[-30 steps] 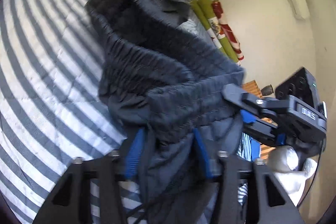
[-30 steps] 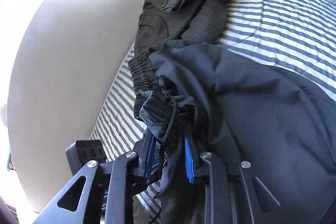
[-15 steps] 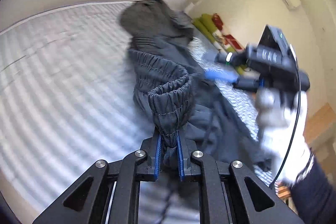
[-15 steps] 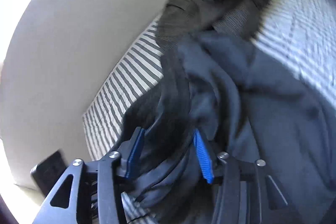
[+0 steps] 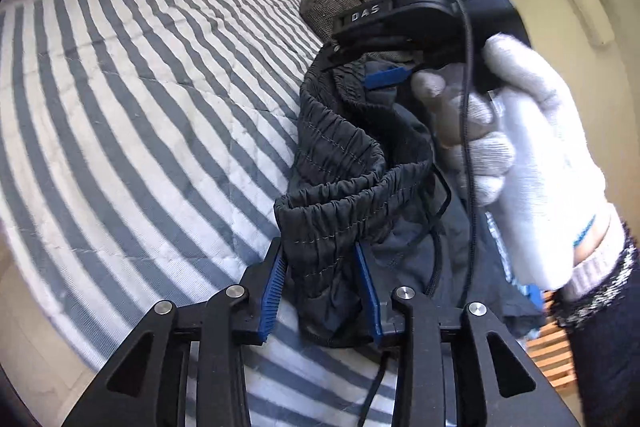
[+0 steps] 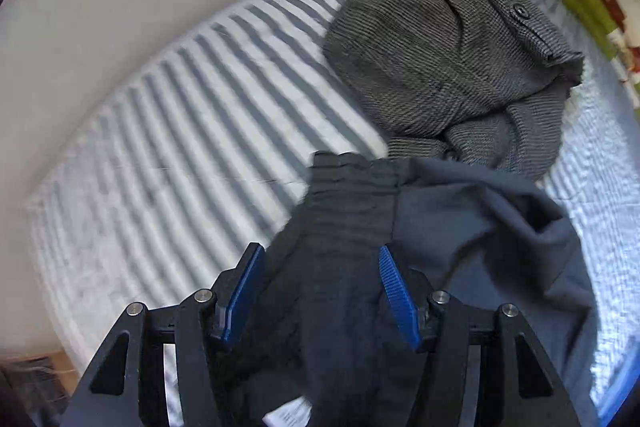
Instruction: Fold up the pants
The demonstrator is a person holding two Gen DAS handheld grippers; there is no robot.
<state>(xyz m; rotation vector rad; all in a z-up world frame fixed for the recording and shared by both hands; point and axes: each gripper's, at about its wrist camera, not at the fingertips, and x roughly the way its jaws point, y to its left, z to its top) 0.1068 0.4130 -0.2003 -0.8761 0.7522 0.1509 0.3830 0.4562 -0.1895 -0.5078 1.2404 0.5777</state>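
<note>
Dark blue-grey pants (image 5: pixel 340 163) with a gathered elastic waistband lie on the striped bed. My left gripper (image 5: pixel 319 245) has the near end of the waistband between its blue pads. Its jaws are opening, and the cloth fills the gap loosely without being pinched. A white-gloved hand (image 5: pixel 520 147) holds my right gripper above the far end of the waistband, where one blue pad (image 5: pixel 386 77) shows. In the right wrist view my right gripper (image 6: pixel 319 249) points down, open, with the blurred pants (image 6: pixel 460 227) lying slack between its pads.
A grey knit garment (image 6: pixel 460 39) with buttons lies crumpled just beyond the pants, also seen as the grey knit garment (image 5: pixel 340 3). The striped bed cover (image 5: pixel 140 107) spreads wide to the left up to a pale wall. Green and red rolls (image 6: pixel 592 11) stand at the far right.
The left gripper pinched the waistband tightly half a second ago; its jaws now stand wider. The right gripper let its bunch go, opened and swung over the far waistband, tilting down.
</note>
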